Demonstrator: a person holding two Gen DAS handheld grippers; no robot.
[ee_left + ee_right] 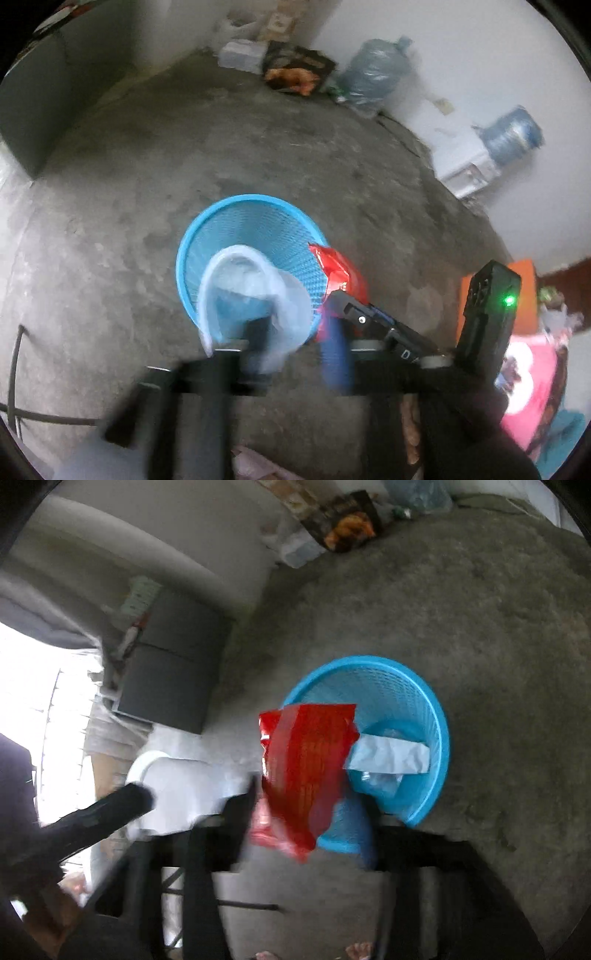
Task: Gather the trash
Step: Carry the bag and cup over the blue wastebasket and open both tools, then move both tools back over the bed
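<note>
Motion blur smears both grippers — red wrapper seemingly loose over blue basket.

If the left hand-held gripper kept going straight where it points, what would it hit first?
Probably the translucent plastic cup right ahead of the left hand-held gripper, then the blue basket behind; blur makes depth uncertain.

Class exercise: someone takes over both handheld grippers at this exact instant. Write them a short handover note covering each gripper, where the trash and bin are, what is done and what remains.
Left gripper: jaws open, a clear plastic cup between them over the blue mesh bin; not clamped.
Right gripper: jaws open, a red snack wrapper between them at the bin's near rim, partly outside it.
Bin stands upright on the concrete floor; crumpled white paper already lies inside.
Done: both pieces carried to the bin and let go.
Left: check that cup and wrapper land inside, the wrapper especially, then look for more trash.
</note>
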